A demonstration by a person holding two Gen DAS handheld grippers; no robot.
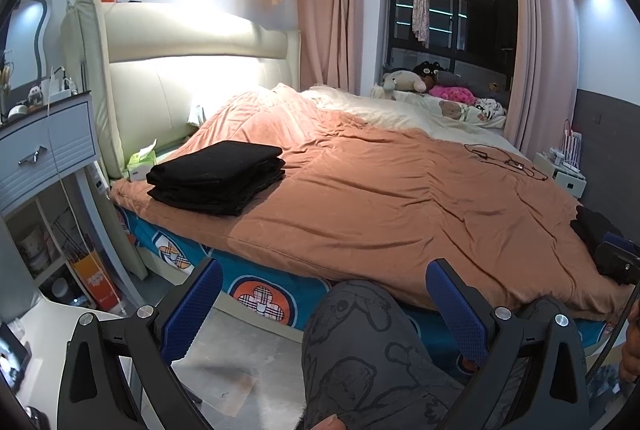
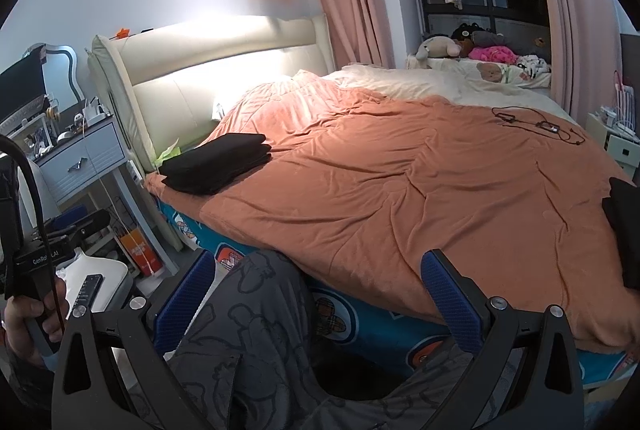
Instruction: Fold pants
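Both tongs are sitting wide open, holding nothing: left gripper and right gripper are hovering off the near edge of the bed, above the person's knee in grey printed trousers. Folded black pants are lying stacked on the orange blanket at the head-end corner, well apart from both grippers, far left. More dark cloth is lying at the right edge of the bed, unfolded as far as I can tell. Blanket is covering most of the bed; padded cream headboard behind, nightstand left, pink curtains and dark window beyond. A hand is gripping the left gripper's handle.
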